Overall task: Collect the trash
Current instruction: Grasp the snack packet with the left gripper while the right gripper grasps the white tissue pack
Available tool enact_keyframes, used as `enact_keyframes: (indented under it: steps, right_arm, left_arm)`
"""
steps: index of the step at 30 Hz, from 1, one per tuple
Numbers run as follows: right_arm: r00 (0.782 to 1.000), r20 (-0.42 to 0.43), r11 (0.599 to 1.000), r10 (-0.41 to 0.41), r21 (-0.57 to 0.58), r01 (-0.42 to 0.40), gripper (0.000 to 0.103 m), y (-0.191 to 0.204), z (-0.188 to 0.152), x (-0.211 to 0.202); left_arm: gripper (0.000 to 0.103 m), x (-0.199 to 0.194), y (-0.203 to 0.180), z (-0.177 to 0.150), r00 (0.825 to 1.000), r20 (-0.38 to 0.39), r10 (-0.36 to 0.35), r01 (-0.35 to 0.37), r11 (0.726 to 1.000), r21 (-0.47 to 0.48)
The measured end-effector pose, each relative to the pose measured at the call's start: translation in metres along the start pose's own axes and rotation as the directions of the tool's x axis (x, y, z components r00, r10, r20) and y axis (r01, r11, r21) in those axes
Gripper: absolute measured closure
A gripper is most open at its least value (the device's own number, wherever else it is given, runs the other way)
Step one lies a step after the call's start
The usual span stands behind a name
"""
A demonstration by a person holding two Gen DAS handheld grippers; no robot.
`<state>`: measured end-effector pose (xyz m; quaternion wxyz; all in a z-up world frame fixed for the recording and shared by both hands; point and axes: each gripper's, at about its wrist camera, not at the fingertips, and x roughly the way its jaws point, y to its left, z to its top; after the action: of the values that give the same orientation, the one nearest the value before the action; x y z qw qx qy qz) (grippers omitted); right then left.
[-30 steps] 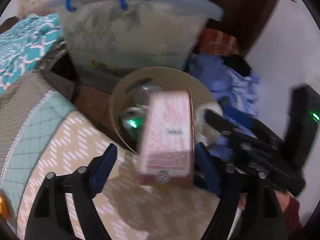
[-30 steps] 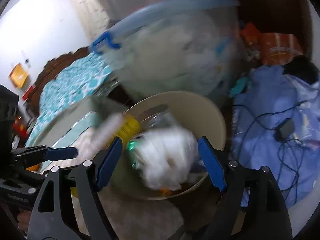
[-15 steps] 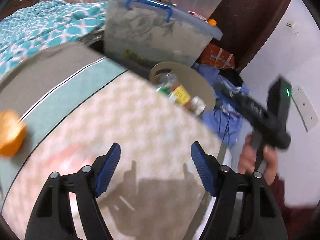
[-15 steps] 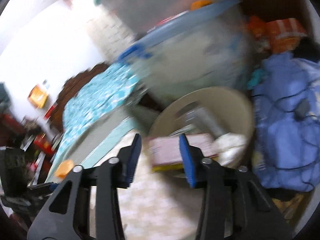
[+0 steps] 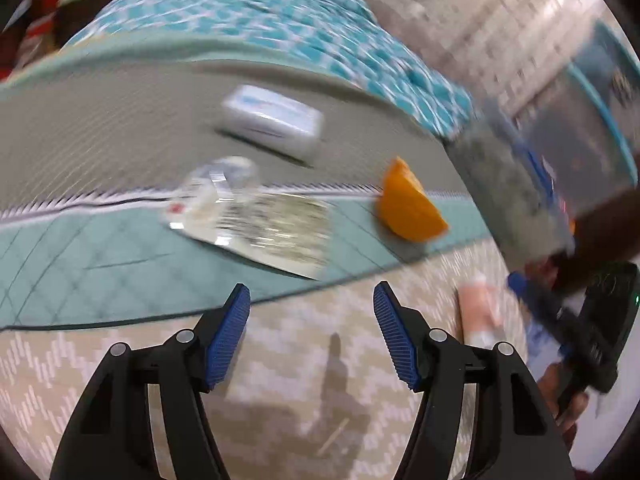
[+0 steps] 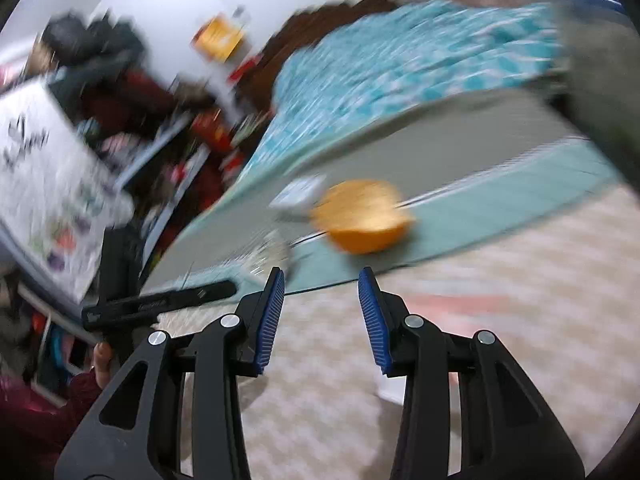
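My left gripper point(image 5: 312, 300) is open and empty above the patterned bedspread point(image 5: 280, 360). Ahead of it lie a shiny silver wrapper point(image 5: 256, 220), an orange peel piece point(image 5: 408, 208) and a white-and-blue box point(image 5: 276, 120). A pink box point(image 5: 478, 312) lies at the right, near my right gripper point(image 5: 532, 292). In the right wrist view my right gripper point(image 6: 322, 280) is open and empty; the orange peel point(image 6: 362, 216) lies just beyond its tips, with the white box point(image 6: 298, 196) behind. The left gripper point(image 6: 160, 300) shows at the left.
A clear storage bin point(image 5: 560, 160) with a blue handle stands at the right. A teal patterned blanket point(image 5: 280, 20) covers the far bed. Cluttered shelves and a white board point(image 6: 60, 180) stand at the left. Both views are motion-blurred.
Both grippers let go of their trash, the pink box and white wad, at the beige bin and swung left over the bed. The bin has left both views; the peel and wrapper have come in.
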<state>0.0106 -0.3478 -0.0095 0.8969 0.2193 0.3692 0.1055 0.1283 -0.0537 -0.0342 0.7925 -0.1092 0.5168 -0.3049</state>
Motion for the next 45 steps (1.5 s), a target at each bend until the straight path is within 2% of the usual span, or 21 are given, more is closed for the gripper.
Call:
enact_keyframes:
  steps: [3,5,8,11,18,19,20,21,23,26,27,28,30,32,33,35,37,38,41,43,45]
  right_arm:
    - [0.996,-0.083,0.996,-0.035,-0.089,0.027,0.069,0.035,0.018,0.062]
    - [0.988,-0.111,0.985,-0.106,-0.149,0.089,0.073,0.050,0.029,0.098]
    - [0.962,-0.107,0.949,-0.250,-0.224,0.221,0.076,0.053,0.044,0.139]
    - [0.937,-0.150,0.928,-0.314,-0.257,0.269,0.078,0.043,0.042,0.160]
    - [0.963,-0.204,0.979,-0.178,-0.136,0.152,0.080,0.022,0.026,0.146]
    - [0.963,-0.219,0.982,-0.157,-0.141,0.128,0.079,0.025,0.023,0.146]
    - [0.962,-0.234,0.983,-0.144,-0.147,0.111,0.079,0.028,0.021,0.146]
    - [0.959,-0.242,0.980,-0.148,-0.168,0.108,0.079,0.033,0.020,0.146]
    - [0.955,-0.224,0.962,-0.193,-0.234,0.140,0.079,0.042,0.026,0.140]
    - [0.954,-0.118,0.926,-0.275,-0.298,0.230,0.075,0.054,0.053,0.132]
    - [0.950,-0.100,0.915,-0.296,-0.316,0.252,0.058,0.059,0.062,0.132]
    - [0.942,-0.077,0.897,-0.326,-0.341,0.283,0.026,0.064,0.071,0.134]
    - [0.920,-0.053,0.839,-0.388,-0.433,0.330,0.010,0.074,0.095,0.156]
    - [0.871,-0.132,0.785,-0.472,-0.513,0.348,0.010,0.073,0.116,0.192]
    - [0.855,-0.186,0.784,-0.484,-0.527,0.329,0.008,0.068,0.122,0.205]
    - [0.791,-0.311,0.773,-0.527,-0.562,0.294,0.006,0.055,0.130,0.237]
    - [0.757,-0.323,0.748,-0.569,-0.585,0.313,0.006,0.049,0.137,0.251]
    - [0.748,-0.346,0.757,-0.566,-0.578,0.304,0.007,0.044,0.139,0.257]
    - [0.752,-0.373,0.785,-0.544,-0.544,0.298,0.023,0.044,0.136,0.261]
    - [0.761,-0.343,0.767,-0.551,-0.567,0.300,0.031,0.053,0.128,0.254]
    - [0.792,-0.311,0.773,-0.525,-0.564,0.291,0.032,0.063,0.123,0.237]
  left_arm:
    - [0.043,0.004,0.028,0.000,0.999,0.002,-0.041,0.041,0.995,-0.087]
    - [0.043,0.005,0.038,-0.001,0.999,0.002,-0.053,0.053,0.992,-0.115]
    - [0.043,0.003,0.050,0.006,0.995,0.026,-0.099,0.102,0.983,-0.155]
    - [0.040,0.008,0.051,0.011,0.993,0.032,-0.116,0.120,0.980,-0.157]
    - [0.038,0.024,0.057,0.030,0.981,0.067,-0.180,0.190,0.960,-0.203]
    - [0.043,0.027,0.055,0.032,0.981,0.066,-0.182,0.192,0.959,-0.209]
    - [0.071,0.032,0.053,0.034,0.983,0.051,-0.179,0.185,0.960,-0.210]
    - [0.077,0.038,0.052,0.034,0.986,0.024,-0.165,0.166,0.963,-0.211]
    - [0.080,0.034,0.057,0.031,0.983,0.039,-0.178,0.182,0.954,-0.239]
    - [0.081,0.012,0.066,0.026,0.988,0.091,-0.126,0.145,0.959,-0.242]
    - [0.081,0.003,0.071,0.023,0.989,0.119,-0.087,0.114,0.962,-0.247]
    - [0.081,0.001,0.075,0.023,0.989,0.126,-0.081,0.111,0.961,-0.253]
    - [0.080,0.004,0.084,0.018,0.987,0.123,-0.099,0.130,0.952,-0.277]
    - [0.079,0.004,0.090,0.014,0.981,0.144,-0.129,0.166,0.946,-0.278]
    - [0.079,0.005,0.089,0.014,0.978,0.155,-0.136,0.173,0.952,-0.255]
    - [0.079,0.006,0.086,0.016,0.979,0.156,-0.128,0.162,0.960,-0.229]
    - [0.079,0.007,0.081,0.018,0.980,0.158,-0.120,0.153,0.964,-0.218]
    - [0.078,0.008,0.080,0.018,0.980,0.159,-0.118,0.151,0.965,-0.215]
    - [0.078,0.008,0.078,0.019,0.981,0.158,-0.113,0.145,0.968,-0.205]
    - [0.078,0.008,0.079,0.019,0.981,0.158,-0.114,0.145,0.968,-0.203]
    - [0.078,0.009,0.080,0.020,0.980,0.156,-0.120,0.152,0.966,-0.208]
